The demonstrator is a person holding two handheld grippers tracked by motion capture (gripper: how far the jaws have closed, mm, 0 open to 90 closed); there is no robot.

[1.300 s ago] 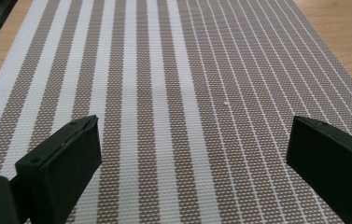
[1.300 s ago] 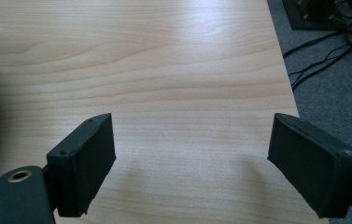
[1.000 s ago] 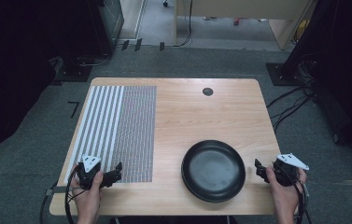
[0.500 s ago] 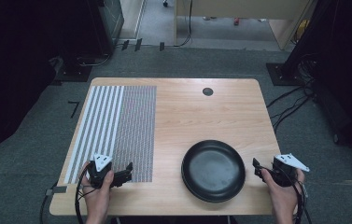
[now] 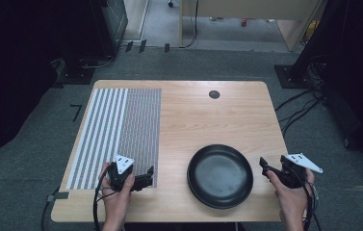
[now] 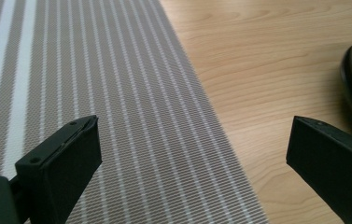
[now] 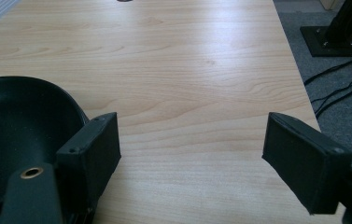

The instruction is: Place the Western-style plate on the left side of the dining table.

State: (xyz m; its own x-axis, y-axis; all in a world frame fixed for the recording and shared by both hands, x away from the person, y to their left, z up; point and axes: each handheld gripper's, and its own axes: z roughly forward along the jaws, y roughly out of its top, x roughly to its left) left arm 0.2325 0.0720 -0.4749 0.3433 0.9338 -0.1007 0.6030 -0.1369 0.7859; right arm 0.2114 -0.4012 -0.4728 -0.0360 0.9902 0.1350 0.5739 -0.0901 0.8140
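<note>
High view shows nothing grasped yet: left gripper (image 5: 143,179) over the striped mat's (image 5: 116,130) near corner and right gripper (image 5: 267,168) beside the black plate (image 5: 220,175), both jaws spread and empty.

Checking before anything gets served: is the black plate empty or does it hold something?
Empty. The high view shows the black plate upright near the table's front edge with its dark inside bare; the right gripper view shows the same bare inside.
</note>
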